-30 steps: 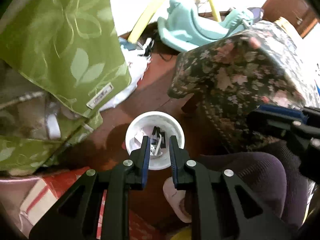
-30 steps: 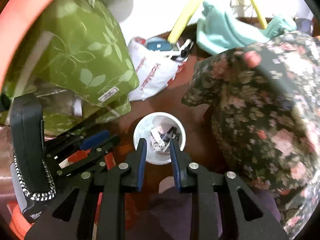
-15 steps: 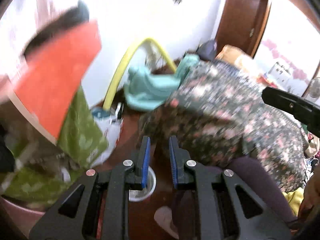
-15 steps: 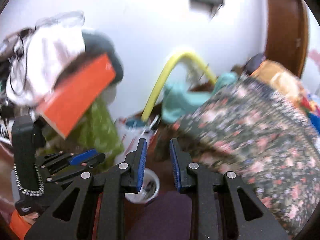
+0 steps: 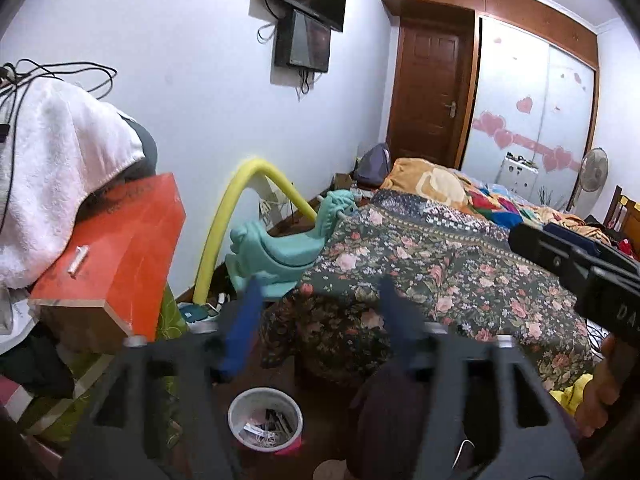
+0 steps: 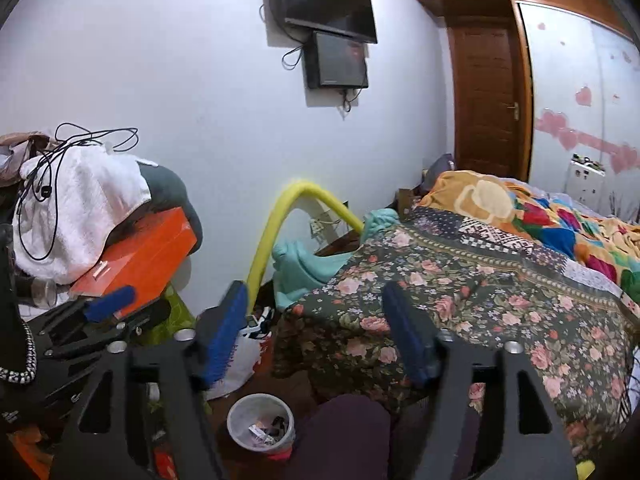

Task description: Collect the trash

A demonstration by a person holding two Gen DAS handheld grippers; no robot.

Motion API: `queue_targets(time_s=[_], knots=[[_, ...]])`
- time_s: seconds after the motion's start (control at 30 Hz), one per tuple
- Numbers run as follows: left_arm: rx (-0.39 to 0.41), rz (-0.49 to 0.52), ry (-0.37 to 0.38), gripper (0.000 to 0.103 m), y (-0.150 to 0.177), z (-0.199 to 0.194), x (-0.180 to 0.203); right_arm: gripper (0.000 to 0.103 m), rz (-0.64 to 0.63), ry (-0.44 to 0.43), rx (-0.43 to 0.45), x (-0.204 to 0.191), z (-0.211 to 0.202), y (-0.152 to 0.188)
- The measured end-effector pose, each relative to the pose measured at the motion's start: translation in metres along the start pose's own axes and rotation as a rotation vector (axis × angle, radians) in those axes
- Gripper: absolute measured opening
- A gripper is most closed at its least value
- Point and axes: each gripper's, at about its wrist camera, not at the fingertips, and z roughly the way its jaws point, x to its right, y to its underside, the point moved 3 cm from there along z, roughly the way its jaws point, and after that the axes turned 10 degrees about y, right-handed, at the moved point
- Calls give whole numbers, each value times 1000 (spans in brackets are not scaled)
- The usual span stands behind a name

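Trash lies in a small white bucket on the brown floor, low and between the two arms of the left tongs, well below their blue tips. From the right-hand camera the same bucket sits below and slightly left of the gap of the right tongs, with paper scraps and dark bits inside it.

Both pairs of tongs are spreading apart at this moment, and nothing is between the pads of either; their blue pads are smeared with motion blur. The left tongs also show at the left edge of the right-hand view, and part of the right tongs juts in at the right edge of the left-hand view, with a hand just below it.

Ahead of both tongs, past the tips, a floral bedspread hangs over the bed edge. To the left of the tips stand an orange box under a white towel, and beyond them a bent yellow foam tube and a teal rocking toy. A dark-clothed knee is just right of the bucket.
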Motion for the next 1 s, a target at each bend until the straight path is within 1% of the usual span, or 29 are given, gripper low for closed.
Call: queue_targets(time_s=[0.03,0.07,0.13,0.2,0.23,0.3,0.47,0.7,0.8,1.0], knots=[[9,1,-2,71,2,-5,-2,79,2,7,4,0,-2,1],[10,1,-1,72,2,-6,-2,82,1,16,8,-2,-2,1],[3,-4,7,72,3,-7,-5,93,-1,37,16,-3,-6,2],[0,-5,9,72,6,-8,-6,101,-2,88,33,-2,-9,4],[-3,-3,7,73,7,-8,-7,103,-1,101,38,-1,-11,5],[-7,1,0,73,8,-8,-8,103,5,124,39,1,-10,5],[-10,-11,8,73,12,-10,-7,103,20,121,16,6,-8,6],[-7,7,0,74,11,-11,-5,103,16,116,5,6,-9,7],[-4,6,0,78,11,-10,-5,103,14,118,5,5,-9,6],[1,10,-3,82,10,-11,-3,103,14,118,5,5,-9,7]])
